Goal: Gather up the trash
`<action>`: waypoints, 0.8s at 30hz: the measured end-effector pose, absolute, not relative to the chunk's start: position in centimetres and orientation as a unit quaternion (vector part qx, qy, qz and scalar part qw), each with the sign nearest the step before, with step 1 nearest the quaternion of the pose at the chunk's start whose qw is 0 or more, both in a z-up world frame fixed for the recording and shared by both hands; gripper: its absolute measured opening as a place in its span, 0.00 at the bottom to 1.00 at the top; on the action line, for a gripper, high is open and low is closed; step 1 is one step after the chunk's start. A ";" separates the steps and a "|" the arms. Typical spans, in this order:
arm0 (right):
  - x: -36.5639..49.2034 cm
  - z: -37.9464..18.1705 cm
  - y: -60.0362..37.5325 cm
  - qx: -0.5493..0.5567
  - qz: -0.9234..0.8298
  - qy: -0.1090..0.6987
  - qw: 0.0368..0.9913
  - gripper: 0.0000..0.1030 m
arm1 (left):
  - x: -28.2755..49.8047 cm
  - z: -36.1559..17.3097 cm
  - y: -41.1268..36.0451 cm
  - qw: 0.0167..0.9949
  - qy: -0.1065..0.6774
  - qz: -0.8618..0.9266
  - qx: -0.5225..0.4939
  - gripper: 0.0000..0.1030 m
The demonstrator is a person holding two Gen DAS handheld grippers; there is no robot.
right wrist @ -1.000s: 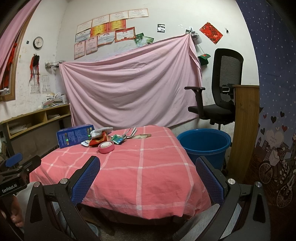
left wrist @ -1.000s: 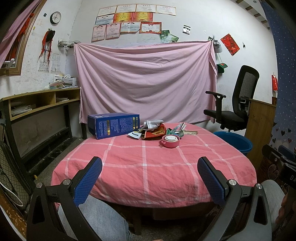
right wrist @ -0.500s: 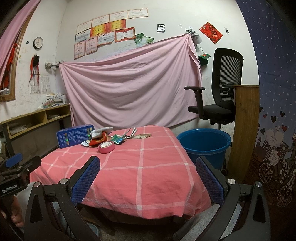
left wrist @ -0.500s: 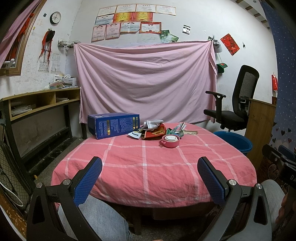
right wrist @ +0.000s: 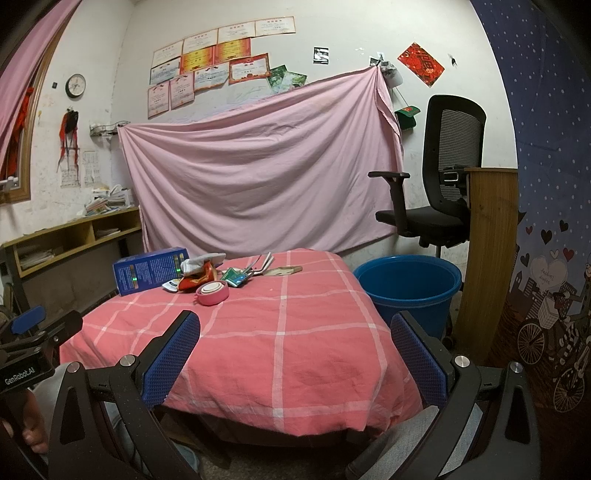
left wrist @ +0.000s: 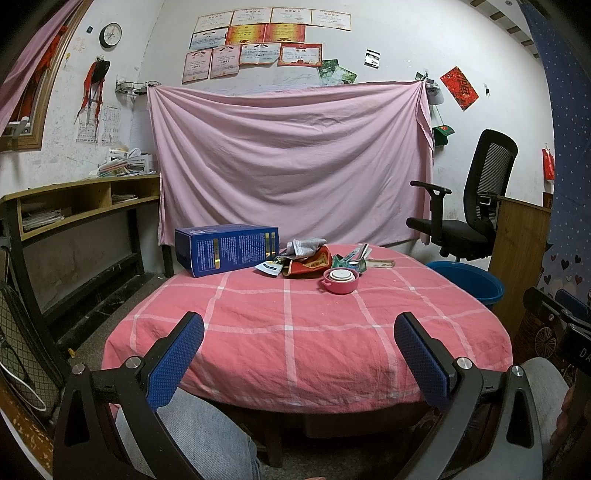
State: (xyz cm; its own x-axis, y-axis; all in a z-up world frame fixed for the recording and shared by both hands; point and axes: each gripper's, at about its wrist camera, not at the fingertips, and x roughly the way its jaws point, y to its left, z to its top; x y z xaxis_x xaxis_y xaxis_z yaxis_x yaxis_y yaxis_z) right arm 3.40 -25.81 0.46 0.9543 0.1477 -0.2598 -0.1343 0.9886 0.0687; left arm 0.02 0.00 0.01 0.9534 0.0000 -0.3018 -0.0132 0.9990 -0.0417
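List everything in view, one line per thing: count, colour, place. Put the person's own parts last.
table: one, pink checked cloth, centre
box: one, blue, far left of table
wrapper pile: several pieces, red, grey, green, far side beside box
bowl: one, pink, in front of pile
bucket: one, blue, floor right of table
office chair: one, black, behind bucket
sheet: one, pink, hung on back wall
clock: one, wall, upper left
left gripper: open, empty, near table edge
right gripper: open, empty, near table edge
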 end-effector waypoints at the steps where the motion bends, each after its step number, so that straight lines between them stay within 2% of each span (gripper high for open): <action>1: 3.4 0.5 -25.8 0.025 0.071 0.133 0.988 1.00 | 0.0 0.0 0.0 0.988 0.153 0.003 -0.021 0.98; 24: 4.2 1.1 -25.1 0.023 0.067 0.151 0.986 1.00 | 1.6 -0.7 -0.5 0.986 0.166 0.001 -0.026 0.98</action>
State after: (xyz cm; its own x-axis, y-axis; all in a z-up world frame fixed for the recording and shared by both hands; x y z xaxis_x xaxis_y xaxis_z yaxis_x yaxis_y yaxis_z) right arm 4.17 -25.14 1.12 0.9454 0.1381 -0.2951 -0.1243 0.9901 0.0653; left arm 1.55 -0.47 -0.75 0.9449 -0.0075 -0.3273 -0.0096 0.9987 -0.0508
